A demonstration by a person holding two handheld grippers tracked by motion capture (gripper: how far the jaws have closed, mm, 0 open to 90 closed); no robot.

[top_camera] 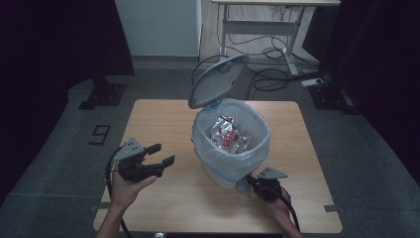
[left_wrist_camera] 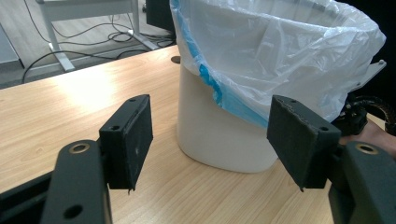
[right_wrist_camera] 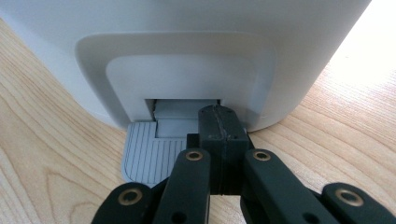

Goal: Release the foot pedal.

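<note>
Two grippers are working at a wooden table [top_camera: 163,198], largest thing in the scene, sitting on grey floor. White bin [top_camera: 220,173] is standing near the table's middle, toward the right gripper's side; in the left gripper view its body [left_wrist_camera: 219,140] is showing below the bag. Clear plastic bag [top_camera: 257,144] with a blue edge is lining the bin and folding over the rim. Grey round lid [top_camera: 218,82] is standing tilted up behind the bin, open. Silver-and-red wrappers [top_camera: 228,135] are lying inside the bag, probably snack packets, too small to read.

Left gripper [top_camera: 159,154] is hovering over the table left of the bin, well apart from it, jaws spread wide with nothing between them; in its own view the pads [left_wrist_camera: 133,140] are framing the bin's side without touching.

Right gripper [top_camera: 247,182] is sitting at the bin's near base, jaws closed tight together. In the right gripper view the closed tips [right_wrist_camera: 219,126] are pressing down on the ribbed grey foot pedal [right_wrist_camera: 142,158], right at the slot in the bin's base.
</note>
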